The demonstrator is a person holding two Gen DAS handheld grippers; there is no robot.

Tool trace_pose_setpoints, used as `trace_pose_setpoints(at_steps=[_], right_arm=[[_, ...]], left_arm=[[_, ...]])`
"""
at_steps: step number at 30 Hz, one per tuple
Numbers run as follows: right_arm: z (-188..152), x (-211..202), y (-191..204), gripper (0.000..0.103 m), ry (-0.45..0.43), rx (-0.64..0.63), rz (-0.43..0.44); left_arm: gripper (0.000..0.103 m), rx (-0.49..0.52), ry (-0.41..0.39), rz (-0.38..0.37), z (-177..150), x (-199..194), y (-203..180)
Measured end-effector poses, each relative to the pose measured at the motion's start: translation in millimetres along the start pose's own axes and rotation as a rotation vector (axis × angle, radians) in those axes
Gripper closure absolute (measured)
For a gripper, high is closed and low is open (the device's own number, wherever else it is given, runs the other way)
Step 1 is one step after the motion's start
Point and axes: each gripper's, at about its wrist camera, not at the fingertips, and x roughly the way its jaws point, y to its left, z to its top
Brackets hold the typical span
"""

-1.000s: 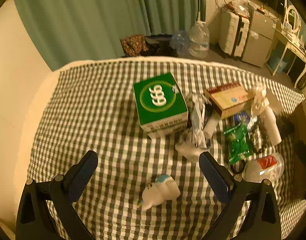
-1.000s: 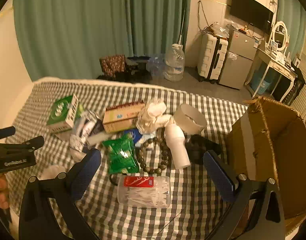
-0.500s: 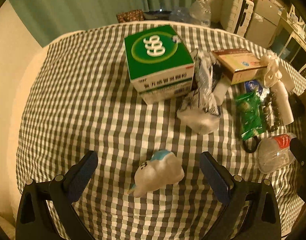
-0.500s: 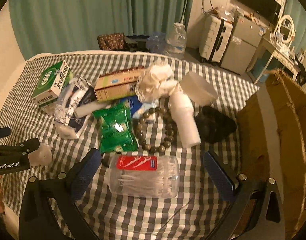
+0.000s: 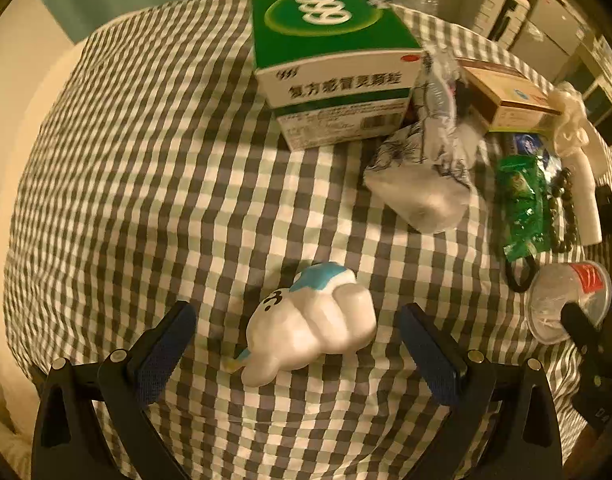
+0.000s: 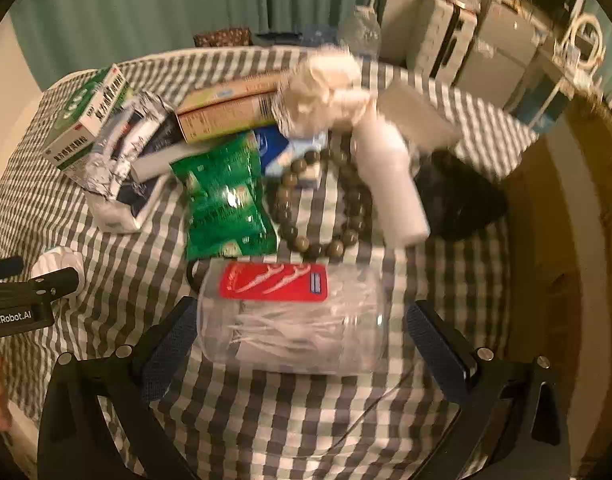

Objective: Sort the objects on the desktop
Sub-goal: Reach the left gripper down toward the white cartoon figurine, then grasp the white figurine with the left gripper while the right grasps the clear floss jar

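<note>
Now the white toy [image 5: 311, 330] lies between the wide left claw [image 5: 296, 338] – likewise the clear jar [image 6: 292, 318] inside the wide right claw [image 6: 302, 334].

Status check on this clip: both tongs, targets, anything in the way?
Left tongs open around white toy. Right tongs open around clear jar. Neither gripped. Nothing between.
</note>
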Motion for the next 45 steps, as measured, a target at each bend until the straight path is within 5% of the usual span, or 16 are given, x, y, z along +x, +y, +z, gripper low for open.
trace_pose_setpoints(at_steps=[8,21,23,36,45], right_arm=[[-3,21,0,0.0,0.042,0.0,-0.01],[0,34,5,0.005,0.042,-0.041,-0.03],[0,39,6,0.012,0.064,-0.042,0.002],[4,48,-1,0.013,0.048,-0.017,0.026],[34,19,-4,0.013,-0.056,-0.041,0.01]], left_arm=[[0.003,-0.087,0.104,-0.044,1,35,21],[0.036,0.075,0.025,-0.063,11,48,37],[0.036,0.096,0.013,-0.061,11,50,40],[0.037,0.212,-0.069,-0.086,11,65,71],[0.037,0.296,-0.226,-0.109,64,3,120]])
